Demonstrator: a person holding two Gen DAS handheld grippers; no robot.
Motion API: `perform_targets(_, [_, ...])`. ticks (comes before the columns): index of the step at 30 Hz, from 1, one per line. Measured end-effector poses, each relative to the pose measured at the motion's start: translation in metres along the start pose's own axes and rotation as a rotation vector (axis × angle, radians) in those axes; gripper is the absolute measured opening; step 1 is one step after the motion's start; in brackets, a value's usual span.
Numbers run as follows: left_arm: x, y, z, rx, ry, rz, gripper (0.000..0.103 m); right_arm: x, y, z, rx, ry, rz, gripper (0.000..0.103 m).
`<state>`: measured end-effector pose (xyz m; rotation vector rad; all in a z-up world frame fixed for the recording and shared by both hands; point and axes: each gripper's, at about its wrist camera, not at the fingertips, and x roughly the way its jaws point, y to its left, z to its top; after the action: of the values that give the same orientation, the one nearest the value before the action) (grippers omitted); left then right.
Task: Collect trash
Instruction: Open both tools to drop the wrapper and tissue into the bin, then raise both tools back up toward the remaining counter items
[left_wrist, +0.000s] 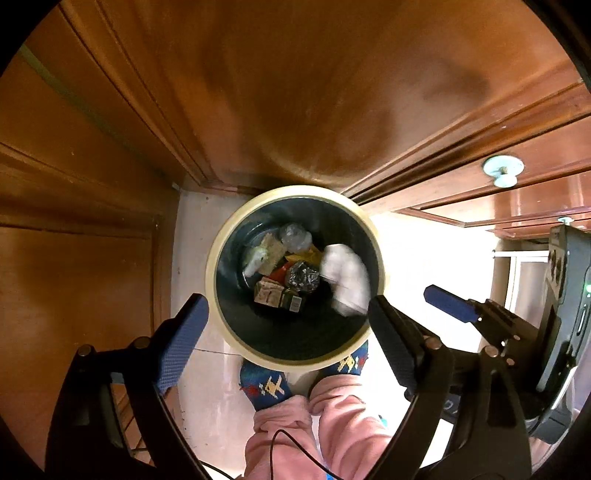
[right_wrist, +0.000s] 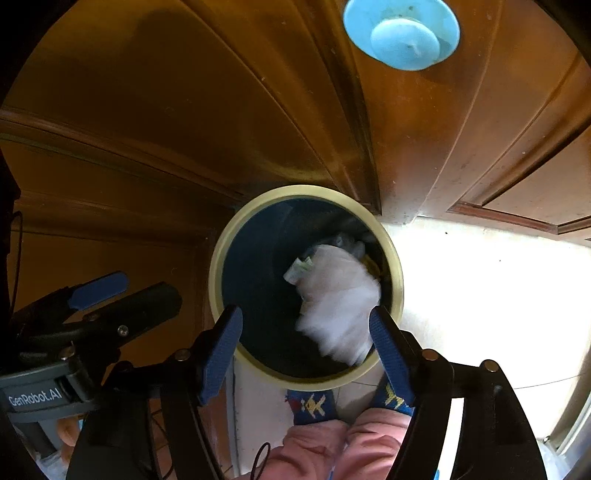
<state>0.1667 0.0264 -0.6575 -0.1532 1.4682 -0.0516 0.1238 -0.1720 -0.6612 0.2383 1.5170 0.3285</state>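
A round bin with a cream rim and dark inside stands on the pale floor below both grippers; it also shows in the right wrist view. It holds several pieces of trash: a crumpled foil ball, a small carton, wrappers. A blurred white crumpled tissue is in the air inside the bin mouth, also in the right wrist view. My left gripper is open and empty above the bin. My right gripper is open above the bin, the tissue just beyond its fingers.
Brown wooden cabinet doors stand behind the bin, with a pale blue knob. The person's feet in blue patterned socks and pink trousers are right by the bin. The right gripper shows at the right of the left wrist view.
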Motion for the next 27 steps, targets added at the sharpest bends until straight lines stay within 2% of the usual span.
perform_targets(8, [-0.036, -0.010, -0.002, 0.008, -0.032, 0.007, 0.086, -0.019, 0.011, -0.003, -0.008, -0.009, 0.018, 0.072])
perform_targets(14, [-0.082, -0.023, -0.006, 0.027, -0.048, 0.002, 0.086, -0.040, 0.008, -0.005, 0.009, -0.016, 0.031, 0.072])
perform_targets(27, [-0.224, -0.069, -0.019, 0.102, -0.114, -0.037, 0.086, -0.173, 0.037, -0.020, 0.006, -0.090, 0.051, 0.072])
